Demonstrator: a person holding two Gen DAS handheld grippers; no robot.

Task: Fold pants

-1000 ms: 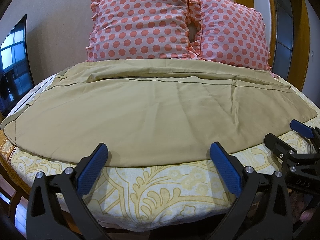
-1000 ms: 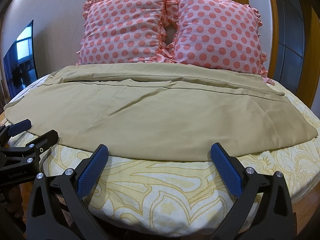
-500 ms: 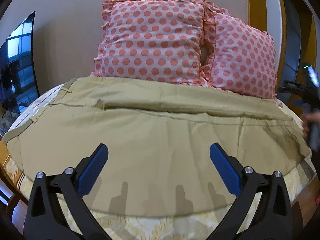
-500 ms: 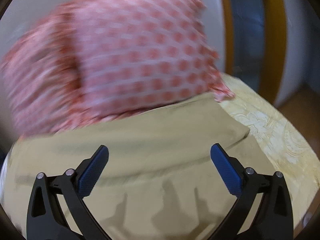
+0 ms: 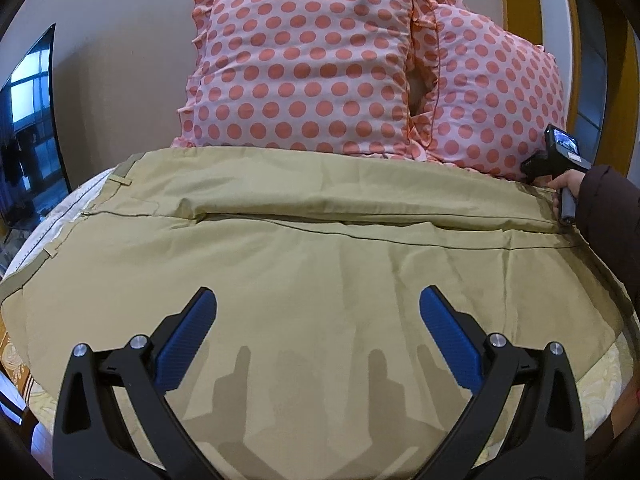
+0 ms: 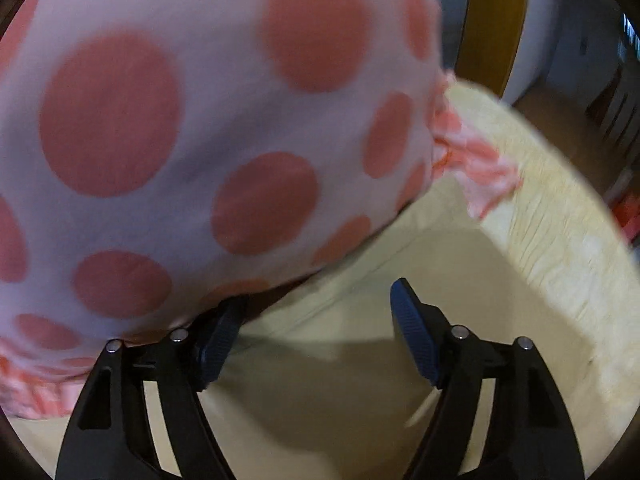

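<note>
1. The pants (image 5: 320, 272) lay spread flat on the bed (image 5: 600, 384), tan cloth, long axis running left to right across the left wrist view. The waistband with its belt loops was at the left end (image 5: 120, 180); the leg ends were at the right, near the bed's right edge.
2. One leg lay on the other, with the upper leg's long edge showing as a ridge across the middle of the cloth.
3. The far long edge of the pants touched the base of two polka-dot pillows (image 5: 304, 72) propped against the wall.
4. The left tool (image 5: 318, 336) hovered over the near long edge, roughly mid-length, jaws wide and holding nothing. Its shadow fell on the cloth beneath.
5. The right tool (image 6: 316, 328) was at the far right corner, close under the right pillow (image 6: 200, 120). Jaws stood wide, nothing between them; the left pad was tucked against the pillow's base, the right pad (image 6: 412, 332) over pale cloth. The view was blurred.
6. Seen from the left view, the right hand (image 5: 568, 184) sat at the leg-end corner by the pillow.
7. Judgement: the right tool was much the nearer to the leg ends, the left nearer the waistband side. A fold along the long axis would likely start with the right tool closing on that far hem corner.
</note>
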